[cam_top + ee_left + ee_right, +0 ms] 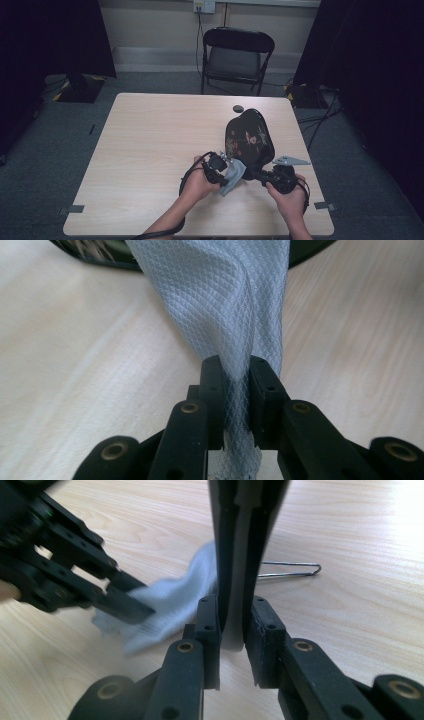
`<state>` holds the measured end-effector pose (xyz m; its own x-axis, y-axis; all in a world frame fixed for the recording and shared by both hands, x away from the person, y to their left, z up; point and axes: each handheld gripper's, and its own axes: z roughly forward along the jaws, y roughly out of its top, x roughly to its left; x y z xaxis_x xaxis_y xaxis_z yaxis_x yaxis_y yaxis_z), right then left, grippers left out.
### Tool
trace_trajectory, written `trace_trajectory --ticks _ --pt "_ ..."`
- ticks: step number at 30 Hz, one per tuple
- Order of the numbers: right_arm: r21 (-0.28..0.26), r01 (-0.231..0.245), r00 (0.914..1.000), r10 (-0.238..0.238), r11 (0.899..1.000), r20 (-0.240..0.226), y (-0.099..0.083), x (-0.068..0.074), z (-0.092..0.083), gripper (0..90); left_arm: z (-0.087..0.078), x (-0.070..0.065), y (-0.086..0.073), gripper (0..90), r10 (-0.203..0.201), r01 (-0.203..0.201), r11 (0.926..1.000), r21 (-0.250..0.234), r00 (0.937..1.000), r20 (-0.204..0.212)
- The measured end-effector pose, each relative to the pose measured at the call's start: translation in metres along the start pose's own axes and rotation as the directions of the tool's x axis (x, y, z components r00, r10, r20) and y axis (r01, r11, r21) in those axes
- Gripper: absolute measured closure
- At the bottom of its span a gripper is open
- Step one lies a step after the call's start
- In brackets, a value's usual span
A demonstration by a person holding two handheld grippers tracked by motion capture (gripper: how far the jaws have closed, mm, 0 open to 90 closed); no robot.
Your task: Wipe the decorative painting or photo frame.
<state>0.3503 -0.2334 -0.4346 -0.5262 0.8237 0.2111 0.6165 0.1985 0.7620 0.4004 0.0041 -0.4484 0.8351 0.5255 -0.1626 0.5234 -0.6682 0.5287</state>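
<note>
A black lacquered tray with a floral painting stands tilted above the table, its painted face toward me. My right gripper is shut on the tray's near rim, seen edge-on between its pads. My left gripper is shut on a pale grey-blue waffle-weave cloth, which drapes against the tray's lower edge. In the left gripper view the cloth rises from between the pads toward the tray's dark rim. The left gripper and the cloth show beside the tray in the right gripper view.
A small dark round object lies near the table's far edge. A thin wire loop shows behind the tray. A black folding chair stands beyond the table. Bare tabletop stretches to the left.
</note>
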Motion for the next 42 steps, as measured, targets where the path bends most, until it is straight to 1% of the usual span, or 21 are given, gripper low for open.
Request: trace_trajectory --ticks 1,2,3,6,8,9,10,12,13,15,16,18,21,24,26,29,32,33,36,40,42 --pt "-0.002 -0.001 1.0000 0.001 1.000 0.000 0.000 0.000 -0.001 77.4 0.000 0.000 0.000 78.9 0.000 0.000 1.0000 0.000 1.0000 0.000" --pt "0.001 -0.002 1.0000 0.002 1.000 -0.001 0.000 -0.001 -0.002 78.0 -0.013 -0.002 0.006 78.9 0.011 -0.011 0.9998 -0.018 0.9999 -0.004" --pt "0.001 -0.002 1.0000 0.002 1.000 -0.001 0.000 -0.001 -0.002 78.0 -0.013 -0.002 0.006 78.9 0.011 -0.011 0.9998 -0.018 0.9999 -0.004" --pt "0.001 -0.004 1.0000 0.004 1.000 0.000 0.000 0.000 -0.002 78.5 -0.036 -0.007 0.019 78.9 0.041 -0.042 0.9968 -0.068 0.9990 -0.017" --pt "-0.001 0.004 1.0000 -0.004 1.000 0.006 0.000 0.001 -0.001 78.8 -0.052 -0.011 0.028 78.9 0.059 -0.062 0.9932 -0.099 0.9977 -0.033" --pt "-0.005 0.006 0.9999 -0.006 1.000 0.013 0.001 0.003 -0.001 78.9 -0.067 -0.016 0.037 78.9 0.077 -0.082 0.9883 -0.128 0.9960 -0.046" --pt "-0.005 0.006 0.9999 -0.006 1.000 0.013 0.001 0.003 -0.001 78.9 -0.067 -0.016 0.037 78.9 0.077 -0.082 0.9883 -0.128 0.9960 -0.046" --pt "-0.011 0.008 0.9998 -0.008 1.000 0.018 0.002 0.004 0.001 78.9 -0.085 -0.023 0.049 78.8 0.102 -0.109 0.9803 -0.164 0.9933 -0.055" --pt "-0.011 0.008 0.9998 -0.008 1.000 0.018 0.002 0.004 0.001 78.9 -0.085 -0.023 0.049 78.8 0.102 -0.109 0.9803 -0.164 0.9933 -0.055" --pt "-0.013 0.009 0.9998 -0.009 1.000 0.020 0.003 0.005 0.002 79.0 -0.095 -0.029 0.059 78.8 0.122 -0.131 0.9739 -0.185 0.9908 -0.059" --pt "-0.013 0.009 0.9998 -0.009 1.000 0.019 0.003 0.005 0.003 79.0 -0.096 -0.031 0.061 78.9 0.128 -0.137 0.9733 -0.184 0.9900 -0.059" --pt "-0.012 0.007 0.9998 -0.007 1.000 0.019 0.003 0.005 0.003 78.9 -0.096 -0.031 0.064 78.9 0.139 -0.147 0.9727 -0.179 0.9885 -0.060" --pt "-0.013 0.011 0.9997 -0.011 1.000 0.022 0.003 0.006 0.004 78.9 -0.088 -0.033 0.065 79.0 0.149 -0.157 0.9733 -0.168 0.9871 -0.058" --pt "-0.012 0.010 0.9997 -0.010 1.000 0.023 0.003 0.006 0.004 78.9 -0.076 -0.033 0.061 79.0 0.140 -0.145 0.9772 -0.155 0.9892 -0.044" --pt "-0.009 0.013 0.9997 -0.013 1.000 0.022 0.004 0.006 0.004 78.9 -0.068 -0.031 0.057 79.0 0.140 -0.144 0.9807 -0.132 0.9893 -0.040" --pt "-0.010 0.014 0.9997 -0.014 1.000 0.022 0.004 0.006 0.004 78.9 -0.058 -0.027 0.050 79.0 0.130 -0.133 0.9850 -0.109 0.9908 -0.036" --pt "-0.008 0.014 0.9997 -0.013 1.000 0.019 0.004 0.005 0.004 78.8 -0.044 -0.021 0.039 79.0 0.103 -0.105 0.9904 -0.089 0.9943 -0.027" --pt "-0.009 0.014 0.9997 -0.013 1.000 0.019 0.003 0.005 0.004 78.8 -0.044 -0.021 0.039 79.0 0.103 -0.105 0.9904 -0.089 0.9943 -0.027" --pt "-0.008 0.013 0.9998 -0.012 1.000 0.018 0.003 0.005 0.004 78.7 -0.031 -0.017 0.028 79.0 0.087 -0.089 0.9942 -0.061 0.9959 -0.024" --pt "-0.008 0.009 0.9998 -0.009 1.000 0.018 0.003 0.005 0.003 78.7 -0.019 -0.013 0.019 79.0 0.073 -0.073 0.9963 -0.044 0.9972 -0.016" --pt "-0.006 0.009 0.9998 -0.009 1.000 0.016 0.002 0.005 0.003 78.6 -0.017 -0.012 0.017 79.0 0.069 -0.069 0.9968 -0.040 0.9975 -0.015"
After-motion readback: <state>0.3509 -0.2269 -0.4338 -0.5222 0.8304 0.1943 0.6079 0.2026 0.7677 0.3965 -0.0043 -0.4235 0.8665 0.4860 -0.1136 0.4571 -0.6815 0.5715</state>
